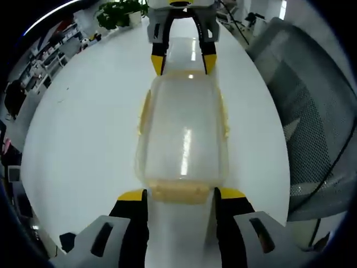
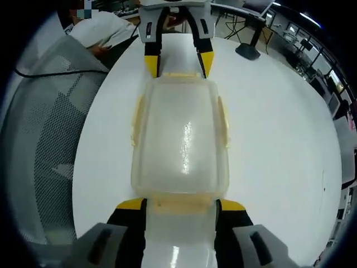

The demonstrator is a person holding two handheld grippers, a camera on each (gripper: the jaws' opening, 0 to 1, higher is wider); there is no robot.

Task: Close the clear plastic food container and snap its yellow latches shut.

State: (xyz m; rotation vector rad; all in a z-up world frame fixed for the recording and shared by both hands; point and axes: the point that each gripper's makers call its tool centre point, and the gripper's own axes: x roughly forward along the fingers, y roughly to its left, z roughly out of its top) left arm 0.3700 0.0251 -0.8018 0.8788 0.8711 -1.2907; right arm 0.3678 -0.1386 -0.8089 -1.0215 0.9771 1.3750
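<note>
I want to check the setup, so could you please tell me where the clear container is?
The clear container rests lid-on on the white table, between the left hand-held gripper at one short end and the right hand-held gripper opposite.

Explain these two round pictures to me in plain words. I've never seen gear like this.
A person holds a hand-held gripper in each hand; each carries a fisheye camera looking forward along its own two jaws.

In the left gripper view, the left gripper rises from the bottom, with the right gripper facing it from the top. The right gripper view looks the opposite way: the right gripper below, the left gripper above.

Between them, on a round white table, sits a clear plastic food container with its lid on and yellow latches. Each gripper's jaws stand open around an end latch. A mesh office chair stands beside the table.
</note>
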